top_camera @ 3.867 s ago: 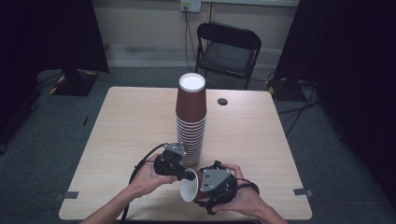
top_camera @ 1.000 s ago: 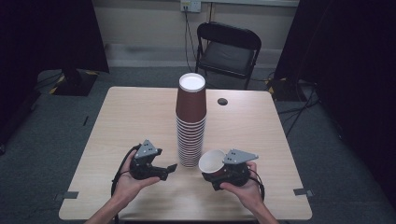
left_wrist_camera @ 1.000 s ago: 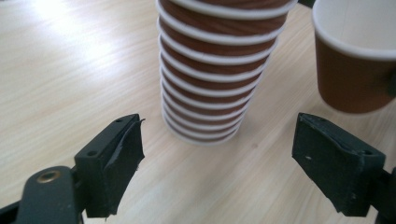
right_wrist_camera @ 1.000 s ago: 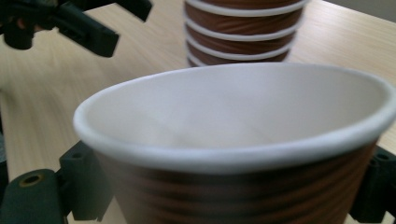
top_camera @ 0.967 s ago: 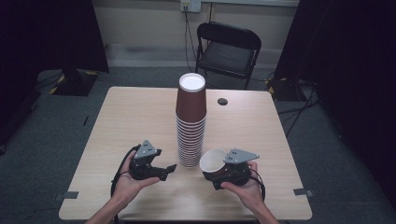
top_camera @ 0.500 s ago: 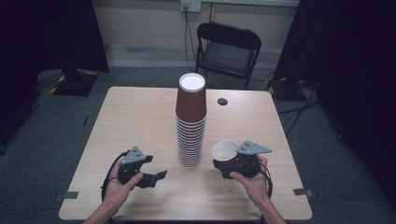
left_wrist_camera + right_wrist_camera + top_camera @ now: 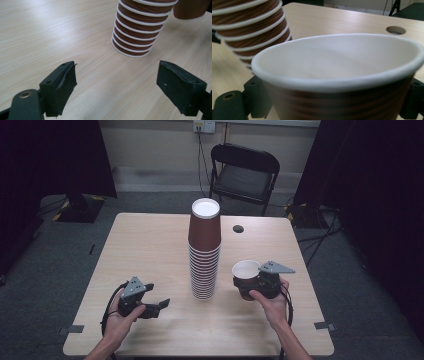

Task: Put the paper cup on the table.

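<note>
Clearly the cup is paper: light, thin-walled, easy to crush, so a gentle squeeze on the wall below the stiffer rolled rim looks best. The right gripper grips it upright by its sides, just right of the stack. The left gripper, left of the stack, gapes wide and empty.

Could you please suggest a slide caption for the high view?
Right claw holds a single paper cup beside the tall cup stack; left claw rests open.
</note>
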The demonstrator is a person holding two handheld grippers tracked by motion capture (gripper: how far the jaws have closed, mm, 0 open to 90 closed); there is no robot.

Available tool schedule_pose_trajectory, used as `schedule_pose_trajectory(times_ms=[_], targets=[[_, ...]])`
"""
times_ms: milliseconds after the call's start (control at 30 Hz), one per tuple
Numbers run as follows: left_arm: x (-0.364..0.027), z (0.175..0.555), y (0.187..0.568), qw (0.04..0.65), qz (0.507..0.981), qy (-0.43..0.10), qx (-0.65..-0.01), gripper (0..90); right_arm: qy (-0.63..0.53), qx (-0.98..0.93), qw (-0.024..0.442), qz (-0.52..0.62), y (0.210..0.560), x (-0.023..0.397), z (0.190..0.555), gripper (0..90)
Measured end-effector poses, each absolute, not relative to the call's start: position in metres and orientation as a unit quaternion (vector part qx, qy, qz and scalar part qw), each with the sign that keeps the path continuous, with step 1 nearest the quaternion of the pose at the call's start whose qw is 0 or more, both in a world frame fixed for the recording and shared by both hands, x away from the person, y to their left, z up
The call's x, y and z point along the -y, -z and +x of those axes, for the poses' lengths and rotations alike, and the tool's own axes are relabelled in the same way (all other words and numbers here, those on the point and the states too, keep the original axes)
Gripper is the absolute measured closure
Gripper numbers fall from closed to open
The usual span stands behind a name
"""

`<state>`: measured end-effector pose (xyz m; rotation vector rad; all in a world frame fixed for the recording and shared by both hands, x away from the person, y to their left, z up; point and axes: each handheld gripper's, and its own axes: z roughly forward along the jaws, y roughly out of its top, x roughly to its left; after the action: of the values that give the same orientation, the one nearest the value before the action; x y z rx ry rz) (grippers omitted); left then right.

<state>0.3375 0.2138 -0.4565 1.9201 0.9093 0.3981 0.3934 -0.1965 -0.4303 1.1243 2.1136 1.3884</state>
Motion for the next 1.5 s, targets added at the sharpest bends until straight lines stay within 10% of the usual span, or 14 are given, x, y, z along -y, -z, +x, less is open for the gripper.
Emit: schedule_pose_trajectory(times_ms=[1500], targets=[[-0.214,0.336,0.463,0.452,0.794,-0.164,-0.373,17.0,-0.480,-0.710,0.223,0.465,0.463,0.166,0.485,10.1]])
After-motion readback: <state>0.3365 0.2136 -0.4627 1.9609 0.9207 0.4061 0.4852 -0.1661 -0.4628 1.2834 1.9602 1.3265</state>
